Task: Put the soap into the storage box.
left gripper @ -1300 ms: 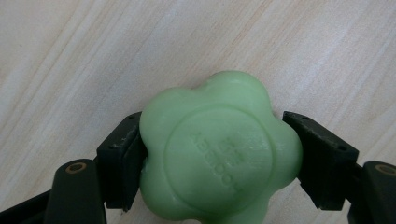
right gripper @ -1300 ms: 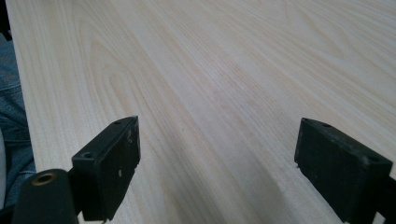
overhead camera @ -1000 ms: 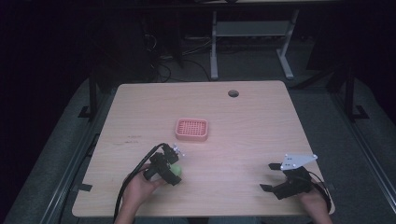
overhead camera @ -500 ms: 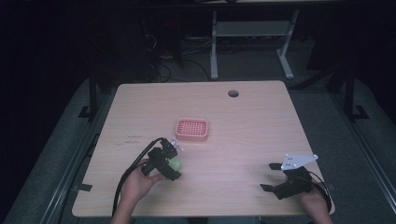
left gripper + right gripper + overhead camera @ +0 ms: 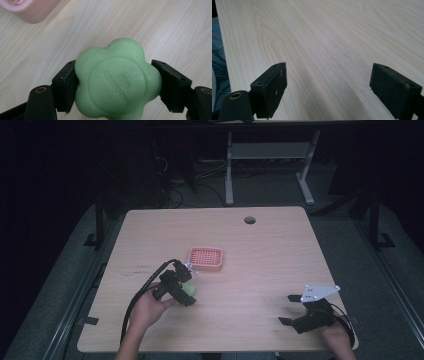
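Wood grain runs across the pale table, the biggest thing we see, with a small round hole near its far edge. Next in size comes the pink soap dish, a slotted tray lying a little left of the table's middle; in the left gripper view its corner sits at the upper left, apart from what we hold. Then our two tools. We carry the left gripper just in front of the dish, its black jaws pressed against both sides of a green flower-shaped soap, with raised lettering on the face turned toward the camera. From above, the soap shows as a green spot near the dish's front-left corner, not touching it. We keep the right gripper near the table's front right corner, jaws spread wide with bare wood between them.
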### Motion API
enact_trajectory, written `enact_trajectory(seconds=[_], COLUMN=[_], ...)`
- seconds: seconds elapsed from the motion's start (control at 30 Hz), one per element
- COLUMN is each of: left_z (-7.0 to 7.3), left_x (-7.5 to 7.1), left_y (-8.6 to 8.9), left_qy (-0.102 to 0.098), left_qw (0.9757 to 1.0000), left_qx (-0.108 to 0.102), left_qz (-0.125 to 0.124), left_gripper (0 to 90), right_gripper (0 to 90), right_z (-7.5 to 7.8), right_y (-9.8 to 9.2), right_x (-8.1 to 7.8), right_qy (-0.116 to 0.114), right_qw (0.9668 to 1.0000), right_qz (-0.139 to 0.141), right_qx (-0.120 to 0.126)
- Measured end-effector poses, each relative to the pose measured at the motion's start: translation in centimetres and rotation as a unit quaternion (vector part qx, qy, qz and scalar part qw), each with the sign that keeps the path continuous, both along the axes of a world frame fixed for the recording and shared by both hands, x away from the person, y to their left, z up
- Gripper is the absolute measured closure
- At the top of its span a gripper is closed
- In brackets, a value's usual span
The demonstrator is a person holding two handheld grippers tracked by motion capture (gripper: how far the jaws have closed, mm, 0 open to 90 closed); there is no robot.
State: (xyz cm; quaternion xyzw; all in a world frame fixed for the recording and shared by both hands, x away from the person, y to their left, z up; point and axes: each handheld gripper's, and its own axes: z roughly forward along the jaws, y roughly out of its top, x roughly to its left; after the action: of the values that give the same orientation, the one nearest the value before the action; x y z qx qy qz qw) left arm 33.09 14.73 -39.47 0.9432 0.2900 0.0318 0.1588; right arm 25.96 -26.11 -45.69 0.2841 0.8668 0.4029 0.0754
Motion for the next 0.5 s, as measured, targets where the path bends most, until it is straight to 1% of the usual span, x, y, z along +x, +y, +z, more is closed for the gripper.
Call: enact_trajectory(seconds=[0.07,0.1,0.23,0.43,0.5], left_z=[0.1,0.2,0.4,0.5,0.6], left_x=[0.2,0.3,0.7,1.1,1.3], left_y=[-0.1,-0.1,-0.2,-0.4,-0.4], left_qy=[0.001,0.000,0.001,0.000,0.000], left_qw=[1.0000,1.0000,0.9999,0.9999,0.9999], left_qx=[0.000,0.000,-0.014,-0.010,-0.010], left_qz=[0.001,0.000,0.004,0.000,0.003], left_gripper=[26.5,26.5,26.5,26.5,26.5], right_gripper=[13.7,13.8,13.8,13.8,13.8], right_z=[0.1,0.1,0.1,0.1,0.1], right_y=[0.0,0.1,0.1,0.0,0.0], right_x=[-0.1,-0.1,-0.1,-0.1,-0.1], right_qy=[-0.001,-0.005,-0.003,-0.001,-0.001], right_qw=[1.0000,1.0000,1.0000,1.0000,1.0000], right_qz=[-0.001,0.001,0.001,-0.001,-0.001], right_qx=[0.002,0.001,-0.001,0.001,0.001])
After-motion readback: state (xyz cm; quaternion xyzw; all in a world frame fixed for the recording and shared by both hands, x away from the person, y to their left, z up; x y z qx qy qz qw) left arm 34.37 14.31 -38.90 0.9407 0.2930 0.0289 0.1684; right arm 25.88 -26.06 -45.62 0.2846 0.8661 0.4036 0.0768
